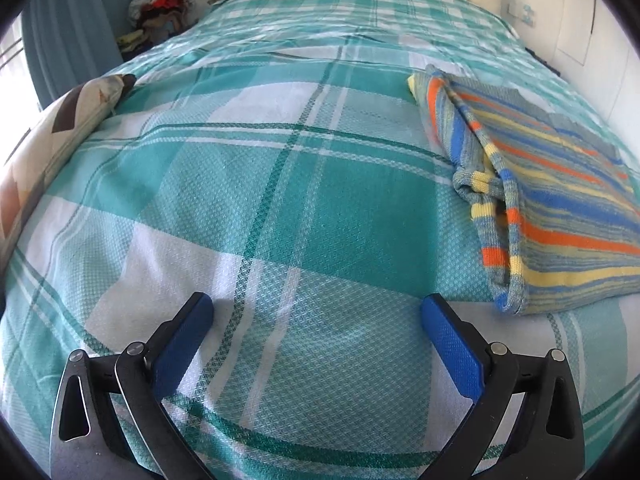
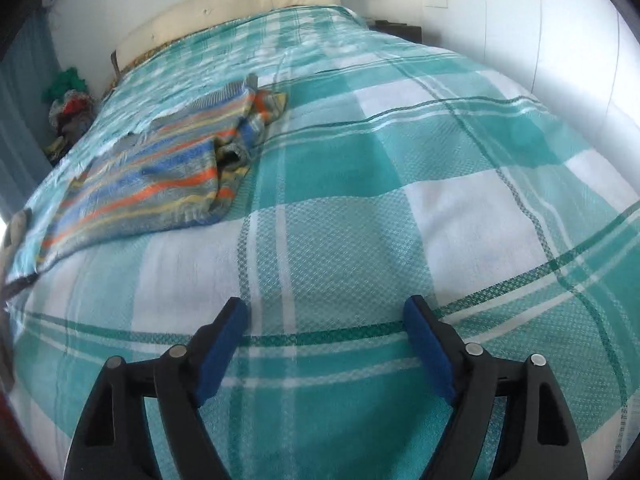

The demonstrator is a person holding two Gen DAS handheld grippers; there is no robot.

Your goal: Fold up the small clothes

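A small striped knit garment point(image 1: 560, 200), in blue, orange, yellow and grey, lies folded on the bed at the right of the left wrist view. The same striped garment point(image 2: 160, 184) appears at the left of the right wrist view, slightly blurred. My left gripper point(image 1: 316, 304) hovers over bare bedspread to the left of the garment, its blue pads wide apart with nothing between them. My right gripper point(image 2: 324, 308) is over bare bedspread to the right of the garment, also open and empty. Neither gripper touches the garment.
A teal and white checked bedspread point(image 1: 280, 200) covers the whole bed. A patterned pillow point(image 1: 52, 136) lies at its left edge. A pile of clothes point(image 1: 160, 4) sits beside the bed's far left corner. A cream headboard point(image 2: 224, 8) and white walls bound the far side.
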